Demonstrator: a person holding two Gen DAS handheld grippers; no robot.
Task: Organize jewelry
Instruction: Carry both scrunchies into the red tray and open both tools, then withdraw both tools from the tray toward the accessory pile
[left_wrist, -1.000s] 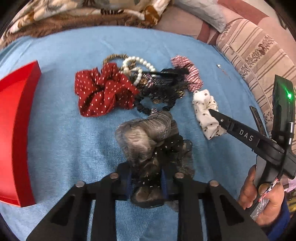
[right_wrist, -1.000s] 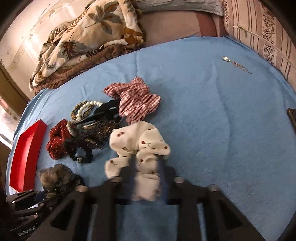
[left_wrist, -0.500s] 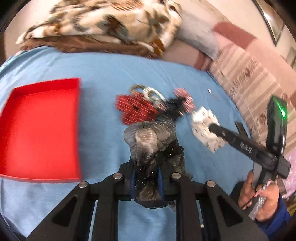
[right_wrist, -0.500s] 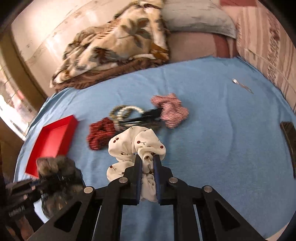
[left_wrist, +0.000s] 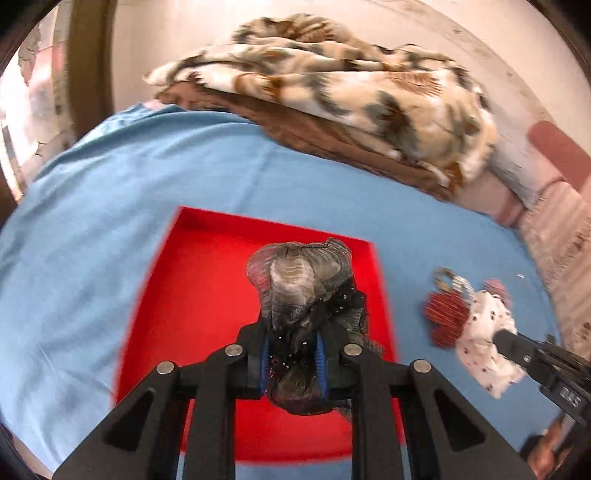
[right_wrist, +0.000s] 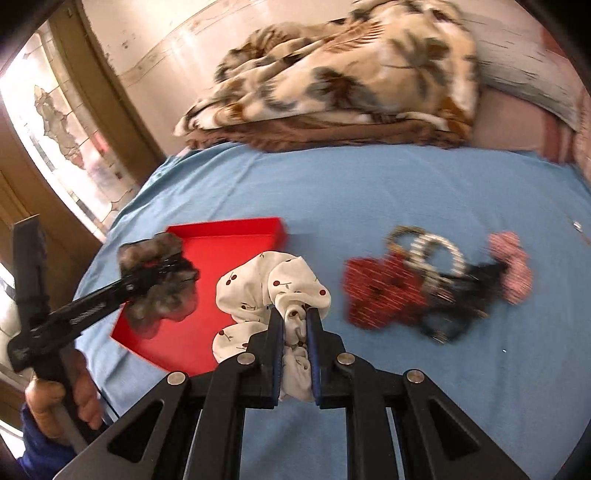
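Now my left claw (left_wrist: 291, 363) pinches the grey scrunchie (left_wrist: 301, 284) above the bare red tray (left_wrist: 207, 291), right claw (right_wrist: 295, 354) pinching the white scrunchie (right_wrist: 269, 284) beside its edge

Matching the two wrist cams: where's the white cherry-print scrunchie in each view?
Left wrist view: white cherry-print scrunchie at the right edge, hanging from the right gripper, beside the pile of remaining pieces.
Right wrist view: bottom centre, clamped in that gripper's jaws, overlapping the tray's right edge.
Shared landmark: the red tray; centre in the left view, left of centre in the right view.
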